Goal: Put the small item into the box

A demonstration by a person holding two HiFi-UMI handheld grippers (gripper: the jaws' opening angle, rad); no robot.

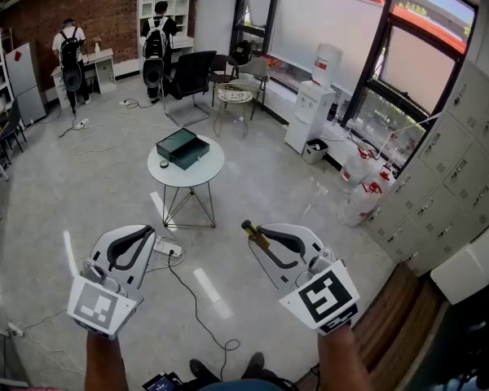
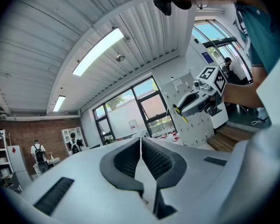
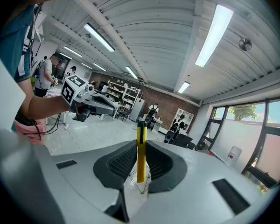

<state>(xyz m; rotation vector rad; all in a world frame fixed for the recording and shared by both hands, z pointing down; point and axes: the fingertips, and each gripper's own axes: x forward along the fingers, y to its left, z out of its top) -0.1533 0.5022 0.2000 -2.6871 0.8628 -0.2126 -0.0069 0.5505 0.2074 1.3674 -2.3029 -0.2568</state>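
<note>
The left gripper [image 1: 147, 235] is held low, jaws pressed together on nothing. The dark green box [image 1: 182, 148] lies near the round table's [image 1: 210, 172] centre. The right gripper [image 1: 259, 239] pinches the yellow small item [image 1: 253, 231], well apart from the table's near edge.

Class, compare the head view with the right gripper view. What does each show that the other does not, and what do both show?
Only the head view shows the dark green box, which lies on a round table. Only the right gripper view shows the ceiling lights and, from close up, the right gripper's jaws pressed against both sides of the yellow item. Both show that yellow item standing in the right gripper, and both show the left gripper.
</note>
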